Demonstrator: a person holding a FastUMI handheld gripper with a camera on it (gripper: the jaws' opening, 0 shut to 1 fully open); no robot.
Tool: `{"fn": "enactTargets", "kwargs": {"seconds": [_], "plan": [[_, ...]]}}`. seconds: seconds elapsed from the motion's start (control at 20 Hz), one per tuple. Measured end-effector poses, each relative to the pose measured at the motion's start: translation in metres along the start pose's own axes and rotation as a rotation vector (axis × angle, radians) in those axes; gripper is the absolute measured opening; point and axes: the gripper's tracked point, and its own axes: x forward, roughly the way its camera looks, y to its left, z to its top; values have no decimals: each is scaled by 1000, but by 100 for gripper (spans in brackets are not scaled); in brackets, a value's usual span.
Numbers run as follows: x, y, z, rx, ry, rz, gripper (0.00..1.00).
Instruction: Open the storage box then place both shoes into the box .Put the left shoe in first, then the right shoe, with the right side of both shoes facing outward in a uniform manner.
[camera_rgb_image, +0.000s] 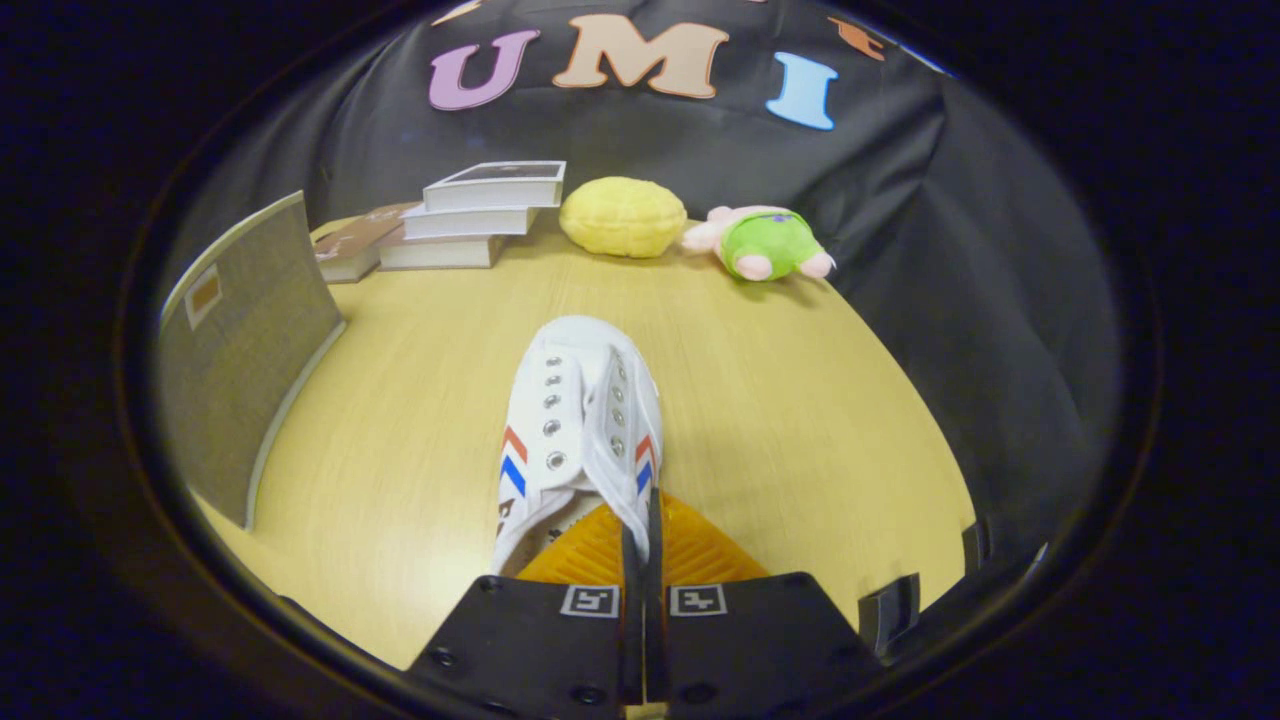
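A white canvas shoe (560, 400) with red and blue chevrons on its sides lies straight ahead of the fingers, toe pointing away toward the back wall. My gripper (640, 530) is shut on the right edge of the shoe's opening, a thin strip of white canvas pinched between the two pads. I cannot tell whether the sole rests on the wooden table (800, 420) or hangs just above it. The grey fabric storage box (240, 350) stands to the left of the shoe, one tall wall with a small label facing me; its inside is hidden.
At the back of the table are a stack of books (470, 215), a yellow peanut-shaped cushion (622, 216) and a green and pink plush toy (770, 245). The black cloth wall hangs close behind and to the right.
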Motion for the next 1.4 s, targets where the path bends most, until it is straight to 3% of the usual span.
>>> {"fn": "enactTargets", "kwargs": {"seconds": [0.4, 0.7, 1.0, 1.4], "plan": [[4, -2, 9, 284, -54, 113, 4], [-3, 6, 10, 410, -92, 196, 3], [-36, 48, 39, 607, -82, 410, 3], [-131, 109, 84, 586, -79, 628, 3]]}}
